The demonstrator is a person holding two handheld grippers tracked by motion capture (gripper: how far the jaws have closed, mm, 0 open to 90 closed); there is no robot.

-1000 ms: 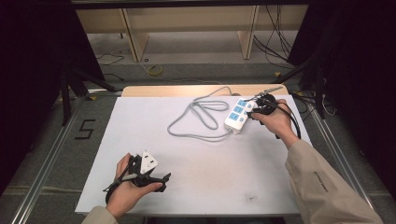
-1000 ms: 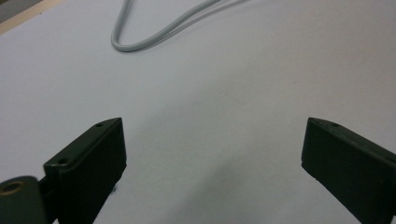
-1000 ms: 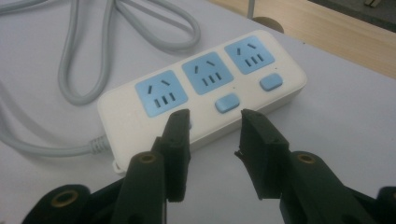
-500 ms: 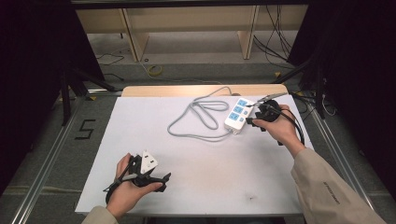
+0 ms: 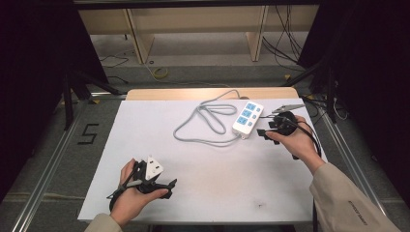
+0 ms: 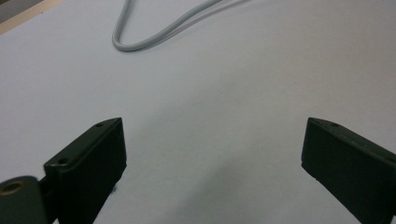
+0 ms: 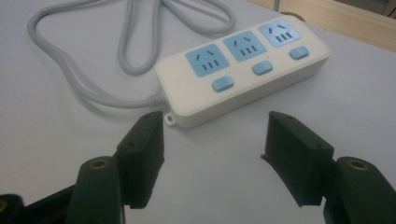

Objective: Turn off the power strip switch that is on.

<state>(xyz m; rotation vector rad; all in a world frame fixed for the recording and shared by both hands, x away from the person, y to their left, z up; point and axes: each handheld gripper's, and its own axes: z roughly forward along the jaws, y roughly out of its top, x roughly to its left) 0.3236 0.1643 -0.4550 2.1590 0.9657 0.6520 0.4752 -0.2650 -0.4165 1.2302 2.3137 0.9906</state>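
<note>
Right gripper (image 7: 212, 140) released beside the power strip (image 7: 243, 70) — jaws spread, nothing between them.

The jaws have just been opening and now stand just short of the strip's cable end, apart from its casing; to re-grip well, the likely best course is to centre the casing between both pads and close squarely across its width, clear of the switches. The strip is a white three-outlet bar with blue socket faces and blue buttons, lying flat at the far right of the white worktop (image 5: 193, 193), its grey cable (image 5: 203, 121) looped leftward. The left gripper (image 5: 150, 181) rests near the front edge — jaws spread, empty.
</note>
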